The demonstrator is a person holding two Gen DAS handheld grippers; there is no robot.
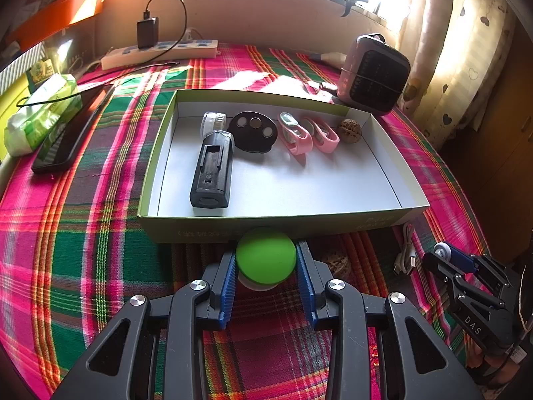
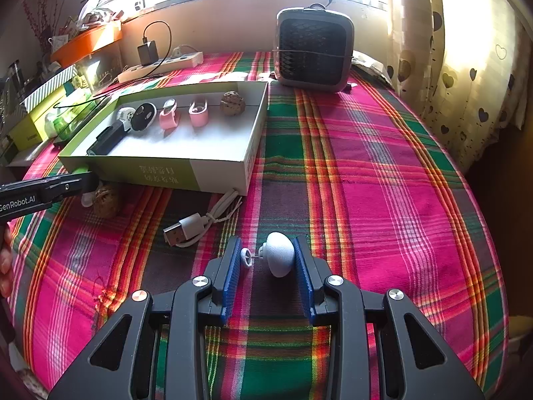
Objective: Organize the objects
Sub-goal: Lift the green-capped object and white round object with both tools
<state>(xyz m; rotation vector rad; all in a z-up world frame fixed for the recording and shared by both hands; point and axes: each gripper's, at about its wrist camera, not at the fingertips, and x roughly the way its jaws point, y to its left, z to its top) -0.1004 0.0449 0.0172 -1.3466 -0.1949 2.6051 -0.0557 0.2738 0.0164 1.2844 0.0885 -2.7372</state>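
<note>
Woven plaid cloth [image 2: 383,166] covers the desk; matt cardboard box [image 1: 266,230]; smooth matt green cap [image 1: 266,255]; rough walnut [image 2: 232,103].

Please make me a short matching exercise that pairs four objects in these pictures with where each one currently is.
Things:
1. green ball
2. white USB cable
3. pink clips
4. small white knob

Places:
A. inside the open box
B. between the left gripper jaws
C. between the right gripper jaws
D. on the plaid cloth just in front of the box

Pairs: 1-B, 2-D, 3-A, 4-C
</note>
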